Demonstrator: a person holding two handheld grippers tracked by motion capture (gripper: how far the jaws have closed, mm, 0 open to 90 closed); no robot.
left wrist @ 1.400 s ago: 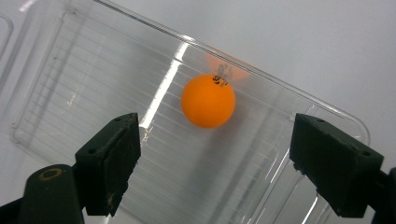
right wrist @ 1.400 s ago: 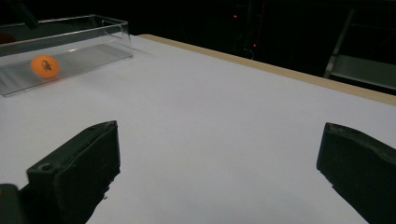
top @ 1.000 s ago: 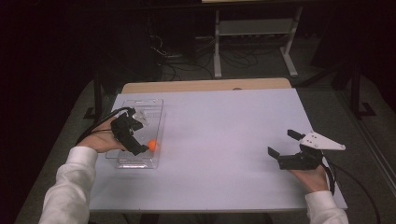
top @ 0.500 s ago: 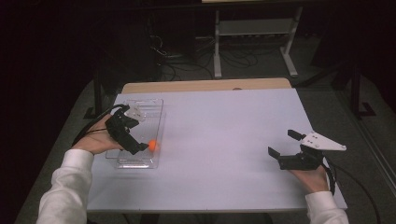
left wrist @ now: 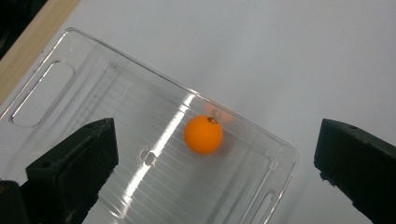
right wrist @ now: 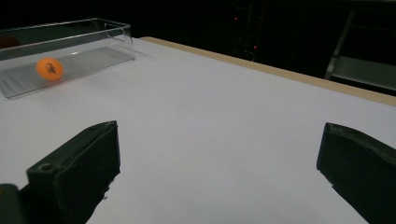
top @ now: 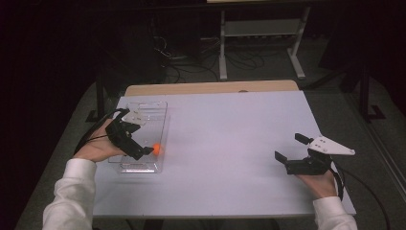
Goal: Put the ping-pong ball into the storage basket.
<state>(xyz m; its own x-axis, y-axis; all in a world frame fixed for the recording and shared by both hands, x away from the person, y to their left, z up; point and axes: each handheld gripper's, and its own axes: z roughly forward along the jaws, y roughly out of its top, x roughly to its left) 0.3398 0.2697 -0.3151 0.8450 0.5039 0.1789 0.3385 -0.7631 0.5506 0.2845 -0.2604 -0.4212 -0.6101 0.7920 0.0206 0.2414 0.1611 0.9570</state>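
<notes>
**Orange ball sitting in the clear tray, both grippers gaping**

The orange ball is lying inside the clear plastic tray at the desk's nine o'clock side. A small dark mark is showing on the ball in the left gripper view, too small to read. The left gripper is hovering over the tray, jaws wide apart. The right gripper is resting near four o'clock, jaws spread and empty; its own view is catching the ball through the tray's side wall.
</notes>
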